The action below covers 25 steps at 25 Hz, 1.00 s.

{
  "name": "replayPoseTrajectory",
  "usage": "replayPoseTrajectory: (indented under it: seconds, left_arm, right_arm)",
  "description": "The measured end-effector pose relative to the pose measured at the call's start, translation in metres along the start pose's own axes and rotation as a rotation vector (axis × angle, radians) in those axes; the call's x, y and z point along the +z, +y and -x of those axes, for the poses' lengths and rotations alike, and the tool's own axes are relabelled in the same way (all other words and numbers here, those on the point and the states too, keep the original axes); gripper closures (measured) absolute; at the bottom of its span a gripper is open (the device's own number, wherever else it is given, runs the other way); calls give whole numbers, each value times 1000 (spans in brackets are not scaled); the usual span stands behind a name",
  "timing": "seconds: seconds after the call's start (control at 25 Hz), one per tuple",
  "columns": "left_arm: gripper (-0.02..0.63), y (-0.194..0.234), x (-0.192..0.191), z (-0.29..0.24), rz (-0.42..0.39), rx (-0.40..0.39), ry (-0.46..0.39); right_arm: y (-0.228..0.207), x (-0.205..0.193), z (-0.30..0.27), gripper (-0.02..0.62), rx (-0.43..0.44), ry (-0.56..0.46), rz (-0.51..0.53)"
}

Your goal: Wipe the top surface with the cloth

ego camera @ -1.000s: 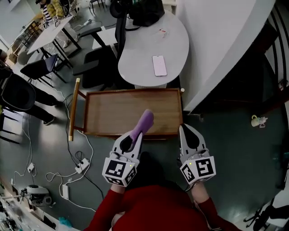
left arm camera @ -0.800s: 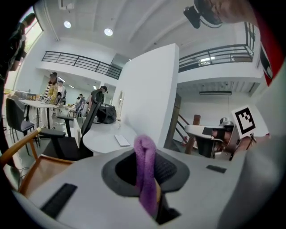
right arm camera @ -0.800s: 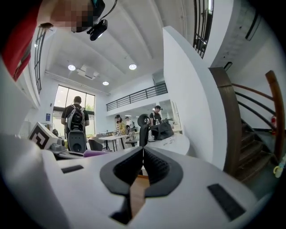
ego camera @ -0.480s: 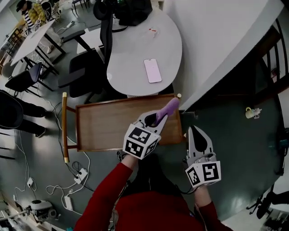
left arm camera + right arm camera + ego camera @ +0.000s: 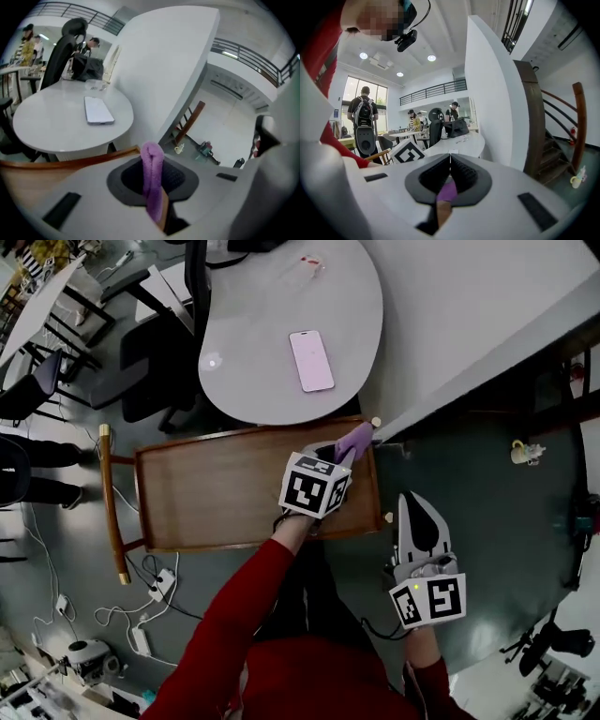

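Observation:
The wooden top surface (image 5: 216, 488) is a rimmed tray-like top with a handle bar at its left end. My left gripper (image 5: 342, 452) is over its far right corner, shut on a purple cloth (image 5: 356, 439) that sticks out past the jaws toward the rim. In the left gripper view the cloth (image 5: 152, 176) stands folded between the shut jaws of the left gripper (image 5: 152, 157). My right gripper (image 5: 417, 505) hangs over the dark floor to the right of the top. Its jaws meet with nothing held, as the right gripper view (image 5: 450, 158) shows.
A white rounded table (image 5: 272, 324) with a phone (image 5: 310, 360) on it stands just beyond the wooden top. A white partition wall (image 5: 469, 306) runs along the right. Cables and a power strip (image 5: 155, 584) lie on the floor at the left, and a small cup (image 5: 521, 453) on the right.
My left gripper has carried the purple cloth from the front edge of the wooden top across to its far right corner. The right gripper has stayed beside the top, shut.

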<state>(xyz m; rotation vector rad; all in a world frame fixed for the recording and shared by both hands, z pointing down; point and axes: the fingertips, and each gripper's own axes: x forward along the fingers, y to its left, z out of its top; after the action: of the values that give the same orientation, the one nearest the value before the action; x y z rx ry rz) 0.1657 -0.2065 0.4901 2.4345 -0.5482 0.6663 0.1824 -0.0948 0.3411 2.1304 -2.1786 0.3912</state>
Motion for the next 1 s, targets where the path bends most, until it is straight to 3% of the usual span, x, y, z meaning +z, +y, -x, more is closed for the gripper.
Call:
replayPoseTrajectory:
  seconds: [0.12, 0.24, 0.36, 0.52, 0.72, 1.0]
  left_arm:
    - [549, 49, -16, -6, 130, 41, 35]
    - [549, 116, -35, 22, 218, 143, 51]
    - [549, 190, -54, 79, 291, 290, 39]
    - [549, 279, -81, 183, 378, 547, -8]
    - [549, 327, -105, 276, 397, 809, -10]
    - [549, 350, -109, 309, 332, 962, 20]
  right_arm:
    - [0, -9, -14, 583, 18, 39, -15]
    - [6, -20, -37, 583, 60, 76, -24]
    - [13, -30, -60, 583, 105, 105, -29]
    - [30, -35, -82, 583, 168, 124, -25]
    - [42, -35, -95, 583, 230, 134, -17]
    - [54, -34, -106, 583, 246, 129, -2]
